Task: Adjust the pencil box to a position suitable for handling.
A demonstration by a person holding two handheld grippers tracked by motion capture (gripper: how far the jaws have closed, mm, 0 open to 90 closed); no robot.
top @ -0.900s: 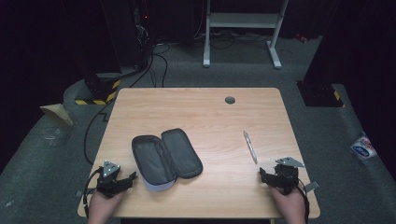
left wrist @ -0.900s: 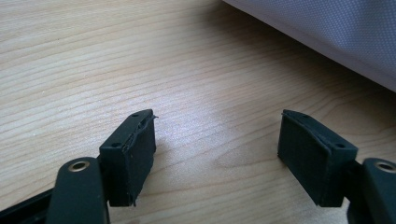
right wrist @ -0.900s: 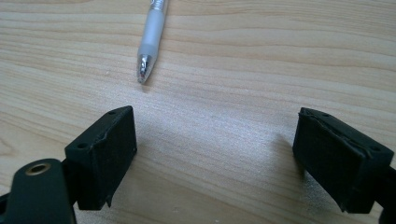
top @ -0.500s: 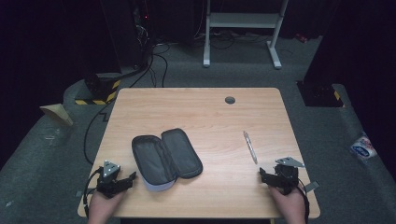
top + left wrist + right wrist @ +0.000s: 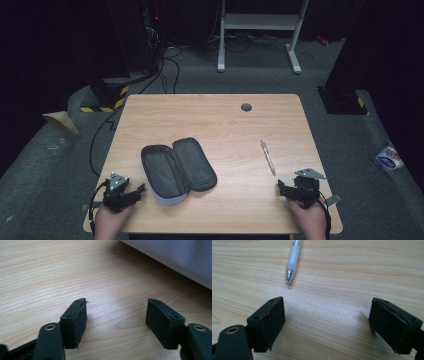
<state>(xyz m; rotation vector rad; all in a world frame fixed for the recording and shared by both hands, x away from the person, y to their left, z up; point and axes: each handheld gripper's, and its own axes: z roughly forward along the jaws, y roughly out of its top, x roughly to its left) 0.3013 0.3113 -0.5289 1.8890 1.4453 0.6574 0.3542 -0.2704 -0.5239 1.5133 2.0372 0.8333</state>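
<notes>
An open dark grey pencil case (image 5: pixel 177 167) lies on the wooden table (image 5: pixel 210 120), left of the middle. A white pen (image 5: pixel 268 157) lies to its right, its silver tip (image 5: pixel 289 276) pointing toward my right gripper. My left gripper (image 5: pixel 137 189) rests at the front left corner, open, with bare wood between its jaws; the case's pale edge (image 5: pixel 175 260) lies just beyond it. My right gripper (image 5: pixel 281 187) sits at the front right, open and empty, a short way from the pen's tip.
A round grommet hole (image 5: pixel 246 107) sits near the table's far edge. Beyond the table are cables (image 5: pixel 170 65), a white desk frame (image 5: pixel 260 22) and a yellow-black striped block (image 5: pixel 107 97) on the grey floor. A blue-white packet (image 5: pixel 389 159) lies on the floor at right.
</notes>
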